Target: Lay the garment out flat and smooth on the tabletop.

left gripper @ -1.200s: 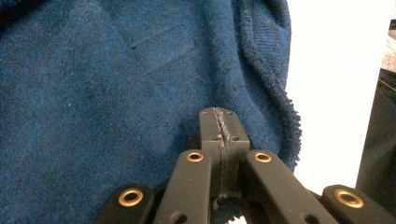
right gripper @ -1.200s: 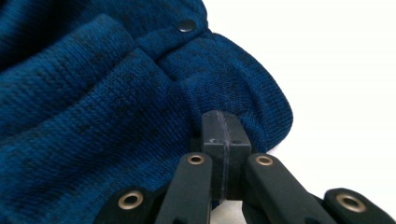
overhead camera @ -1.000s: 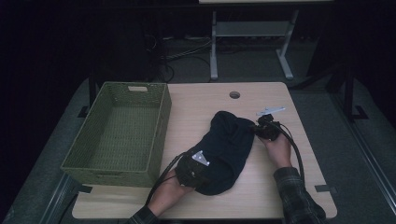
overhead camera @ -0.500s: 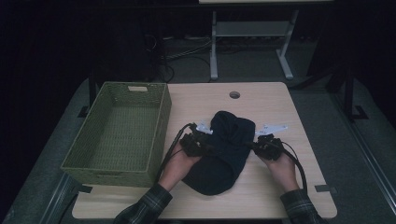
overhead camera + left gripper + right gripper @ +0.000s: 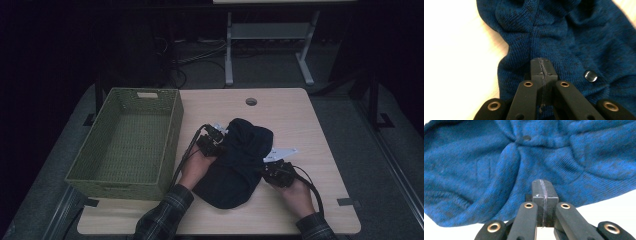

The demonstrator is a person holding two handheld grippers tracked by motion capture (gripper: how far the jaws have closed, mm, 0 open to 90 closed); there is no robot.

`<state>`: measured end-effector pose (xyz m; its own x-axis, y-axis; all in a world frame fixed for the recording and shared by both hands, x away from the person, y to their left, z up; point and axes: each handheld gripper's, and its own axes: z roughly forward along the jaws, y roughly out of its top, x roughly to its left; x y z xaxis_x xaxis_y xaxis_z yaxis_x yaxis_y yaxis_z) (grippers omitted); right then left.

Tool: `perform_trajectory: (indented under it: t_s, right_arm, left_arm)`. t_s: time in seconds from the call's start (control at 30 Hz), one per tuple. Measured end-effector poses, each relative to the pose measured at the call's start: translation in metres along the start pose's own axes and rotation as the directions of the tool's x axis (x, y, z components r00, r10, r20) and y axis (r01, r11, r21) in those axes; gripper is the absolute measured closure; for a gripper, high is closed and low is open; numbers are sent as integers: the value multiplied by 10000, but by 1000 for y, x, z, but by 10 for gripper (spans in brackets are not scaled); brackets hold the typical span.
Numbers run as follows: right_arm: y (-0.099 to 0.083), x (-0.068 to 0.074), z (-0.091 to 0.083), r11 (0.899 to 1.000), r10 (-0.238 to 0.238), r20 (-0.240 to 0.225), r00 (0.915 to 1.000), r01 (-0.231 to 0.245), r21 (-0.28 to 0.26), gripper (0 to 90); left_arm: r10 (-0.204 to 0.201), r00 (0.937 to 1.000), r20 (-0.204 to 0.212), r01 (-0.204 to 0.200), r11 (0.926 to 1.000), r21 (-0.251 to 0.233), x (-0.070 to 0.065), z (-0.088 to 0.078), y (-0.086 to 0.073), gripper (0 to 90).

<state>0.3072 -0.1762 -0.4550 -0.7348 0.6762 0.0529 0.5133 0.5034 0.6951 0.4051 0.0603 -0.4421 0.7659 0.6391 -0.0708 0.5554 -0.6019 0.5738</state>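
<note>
Dim room, pale wooden table (image 5: 300,115) lit from above, green woven basket (image 5: 172,135) on its left side. Just right of that basket, near the table's middle, a dark blue knitted garment (image 5: 240,160), bunched into a soft heap, long axis running from far right to near left. A white tag (image 5: 281,152) poking out at its right edge.

Left gripper (image 5: 212,141) at the heap's far-left edge, right gripper (image 5: 275,172) at its near-right edge. Left gripper view: jaws pressed together, tips (image 5: 541,65) lying on the knit, beside a small shiny snap (image 5: 590,75). Right gripper view: jaws likewise pressed together (image 5: 543,187) at the garment's border, a dark button (image 5: 526,137) farther off. Cannot tell whether a thin fold sits caught between either pair.

Likely handling: light, limp, no stiffness at all; bound to sag and spill from any single pinch. Not fragile, not slippery; knit surface grippy against the pads, though prone to stretching. Best taken at two well-separated points along a hem or seam, thick enough for a firm bite, then lifted evenly. Worth keeping clear of snap and button.
</note>
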Motion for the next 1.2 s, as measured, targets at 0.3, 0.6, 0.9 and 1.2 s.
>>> perform_trajectory:
  t_s: [0.3, 0.6, 0.9, 1.2]
  right_arm:
    - [-5, 1, 9, 9986, 88, -42, 10000, -85, 515, 900]
    - [-8, -11, 3, 9973, 153, 657, 9977, -199, 706, 900]
    - [-10, -15, -1, 9957, 249, 718, 9971, -311, 874, 900]
    - [-13, -10, -8, 9937, 20, 561, 9984, -83, 1113, 900]
  left_arm:
    - [35, 10000, 42, -37, 9991, 429, 0, 6, -7, 900]
    - [518, 9986, 120, -526, 9951, 837, -14, -6, -20, 900]
    - [483, 9976, 495, -518, 9960, 728, -27, -19, -42, 900]
    - [476, 9938, 1006, -528, 9974, 497, -36, -30, -52, 900]
